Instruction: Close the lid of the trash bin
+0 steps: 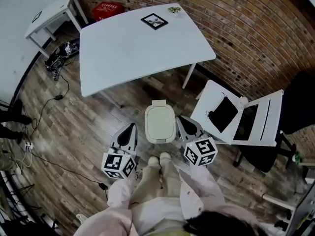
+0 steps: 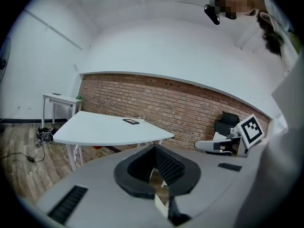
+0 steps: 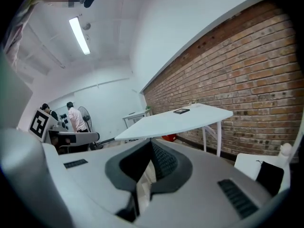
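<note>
The cream trash bin (image 1: 160, 123) stands on the wooden floor just in front of my feet, with its lid lying flat on top. My left gripper (image 1: 131, 127) hangs to the left of the bin and my right gripper (image 1: 181, 120) to the right of it, both apart from it. Each has its jaws together with nothing between them. In the left gripper view the left gripper (image 2: 154, 171) points over the room toward the table, and the right gripper (image 3: 149, 167) does the same in its own view. Neither gripper view shows the bin.
A large white table (image 1: 138, 48) with a black frame (image 1: 154, 21) stands beyond the bin. A white folding chair (image 1: 256, 127) holding a black bag (image 1: 222, 114) is close on the right, with a black office chair (image 1: 300, 102) behind. Cables (image 1: 58, 59) lie at the left.
</note>
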